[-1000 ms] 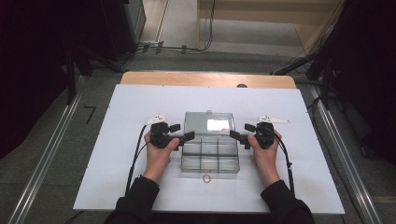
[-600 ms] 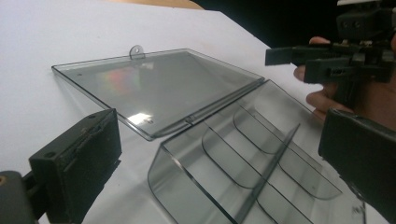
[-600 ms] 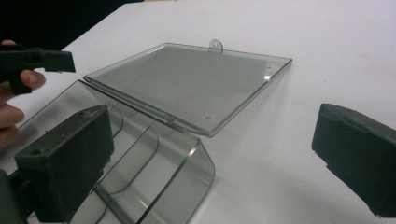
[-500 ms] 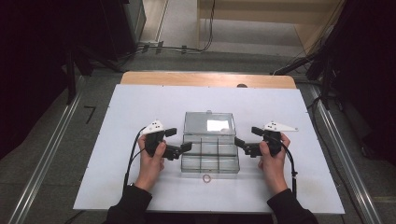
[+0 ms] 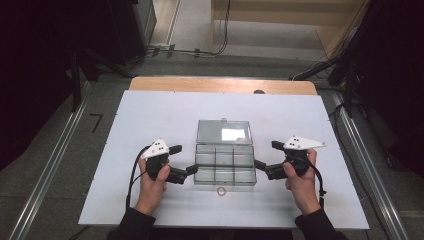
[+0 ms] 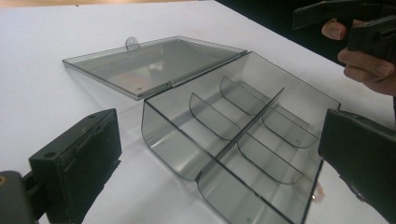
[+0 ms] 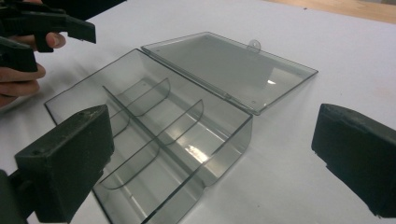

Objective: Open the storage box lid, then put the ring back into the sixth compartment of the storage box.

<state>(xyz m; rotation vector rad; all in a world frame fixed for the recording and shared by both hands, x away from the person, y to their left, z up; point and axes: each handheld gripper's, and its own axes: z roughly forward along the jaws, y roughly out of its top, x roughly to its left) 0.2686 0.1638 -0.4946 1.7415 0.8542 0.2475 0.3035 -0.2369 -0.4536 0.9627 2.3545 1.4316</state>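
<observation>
A clear plastic compartment box (image 5: pixel 225 162) sits mid-table with its lid (image 5: pixel 223 132) laid open flat behind it. Thin dividers split it into several compartments, and nothing lies in them. My left gripper (image 5: pixel 185 159) is open beside the box's left wall, not touching it. On the other side, my right gripper (image 5: pixel 266 154) is open just off the right wall. In the left gripper view the box (image 6: pixel 243 135) lies between and beyond the spread jaws of the left gripper (image 6: pixel 219 163). The right gripper view shows the box (image 7: pixel 154 126) the same way for the right gripper (image 7: pixel 210 158).
A small ring (image 5: pixel 221 190) lies on the white table top (image 5: pixel 150 120) just in front of the box. A wooden strip (image 5: pixel 220 85) runs along the far edge. Dark floor and metal rails flank the table.
Both hands have drawn back toward the near edge and slightly outward from the box's sides. The jaws stay spread and the box has not moved.
</observation>
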